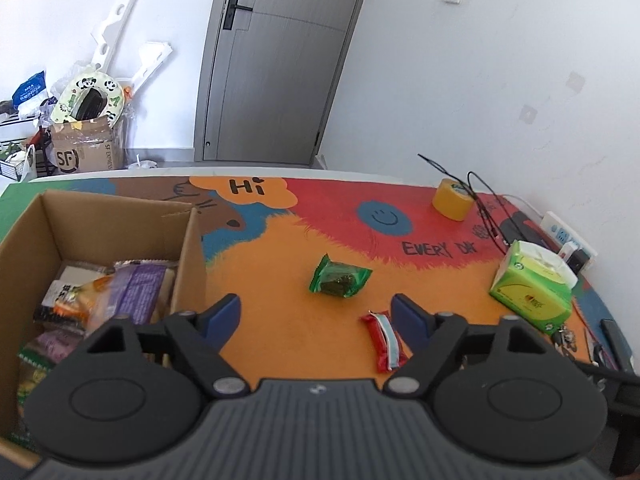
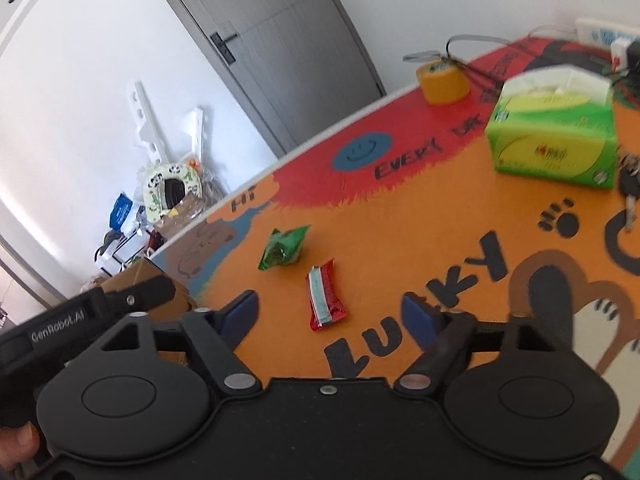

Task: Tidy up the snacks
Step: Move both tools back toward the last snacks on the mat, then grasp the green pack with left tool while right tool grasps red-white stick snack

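Observation:
A green snack packet (image 1: 339,277) lies on the colourful mat, and a red wrapper with a pale stripe (image 1: 385,341) lies nearer, just left of my left gripper's right finger. The left gripper (image 1: 316,318) is open and empty above the mat, right of a cardboard box (image 1: 120,220) that holds several snack packs. In the right wrist view the green packet (image 2: 285,247) and the red wrapper (image 2: 325,301) lie ahead of my right gripper (image 2: 334,320), which is open with nothing between its fingers. The left gripper's body (image 2: 100,304) shows at the left edge.
A green tissue box (image 1: 532,286) stands at the right of the table, with a yellow tape roll (image 1: 452,199), black cables and a power strip (image 1: 568,236) behind it. Keys (image 2: 630,184) lie beside the tissue box. Clutter and a door stand beyond the far edge.

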Action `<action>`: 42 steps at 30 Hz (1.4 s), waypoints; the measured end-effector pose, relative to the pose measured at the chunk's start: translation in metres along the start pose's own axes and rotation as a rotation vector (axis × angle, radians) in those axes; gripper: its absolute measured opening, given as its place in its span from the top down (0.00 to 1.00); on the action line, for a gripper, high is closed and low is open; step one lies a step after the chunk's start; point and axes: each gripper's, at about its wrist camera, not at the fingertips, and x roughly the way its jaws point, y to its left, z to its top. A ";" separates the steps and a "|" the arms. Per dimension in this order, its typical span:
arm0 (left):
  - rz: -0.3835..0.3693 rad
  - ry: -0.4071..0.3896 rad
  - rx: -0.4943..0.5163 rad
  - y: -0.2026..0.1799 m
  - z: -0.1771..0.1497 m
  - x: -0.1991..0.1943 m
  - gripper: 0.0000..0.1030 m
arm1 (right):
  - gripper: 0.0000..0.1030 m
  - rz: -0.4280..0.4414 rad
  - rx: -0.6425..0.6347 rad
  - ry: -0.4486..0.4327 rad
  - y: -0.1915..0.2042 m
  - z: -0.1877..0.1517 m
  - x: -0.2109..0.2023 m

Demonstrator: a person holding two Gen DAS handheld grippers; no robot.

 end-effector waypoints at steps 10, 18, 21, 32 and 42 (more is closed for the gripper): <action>0.036 0.067 0.014 -0.006 0.003 0.039 0.47 | 0.47 0.012 -0.001 0.064 0.006 0.009 0.041; 0.066 0.109 -0.012 -0.006 0.006 0.065 0.50 | 0.55 -0.020 -0.015 0.139 0.004 0.013 0.079; 0.075 0.116 -0.012 -0.009 0.007 0.073 0.50 | 0.55 -0.034 -0.023 0.153 0.004 0.014 0.089; 0.083 0.118 -0.029 -0.019 0.019 0.104 0.49 | 0.80 -0.060 -0.024 0.144 -0.007 0.029 0.092; 0.082 0.127 0.014 -0.035 0.024 0.133 0.34 | 0.80 -0.117 0.057 0.111 -0.038 0.041 0.080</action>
